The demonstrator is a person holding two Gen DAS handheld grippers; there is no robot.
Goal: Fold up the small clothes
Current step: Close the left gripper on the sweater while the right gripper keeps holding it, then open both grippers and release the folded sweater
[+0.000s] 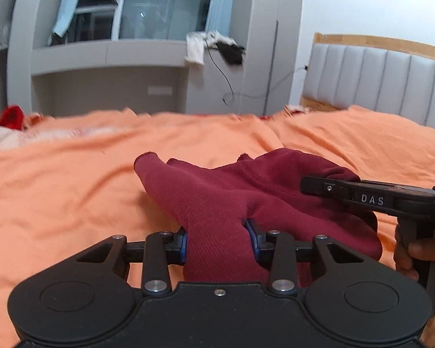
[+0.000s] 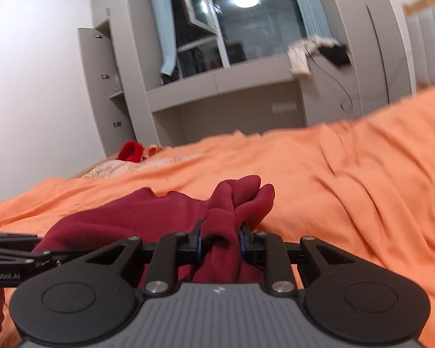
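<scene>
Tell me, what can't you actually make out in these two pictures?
- Maroon garment: its kind and full shape, bunched in both views; the left gripper and right gripper cover its near edges.
- Red item at the bed's far edge: too small and blurred, both views.
- Things on the window ledge: blurred.
- Person's hand: cut off by the left view's right edge.

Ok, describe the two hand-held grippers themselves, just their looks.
The left hand-held gripper is matt black plastic with round side discs, silver rivets and blue finger pads. The right hand-held gripper matches it, but has a ribbed grey top plate; seen from the left wrist view, its side reads "DAS".
</scene>
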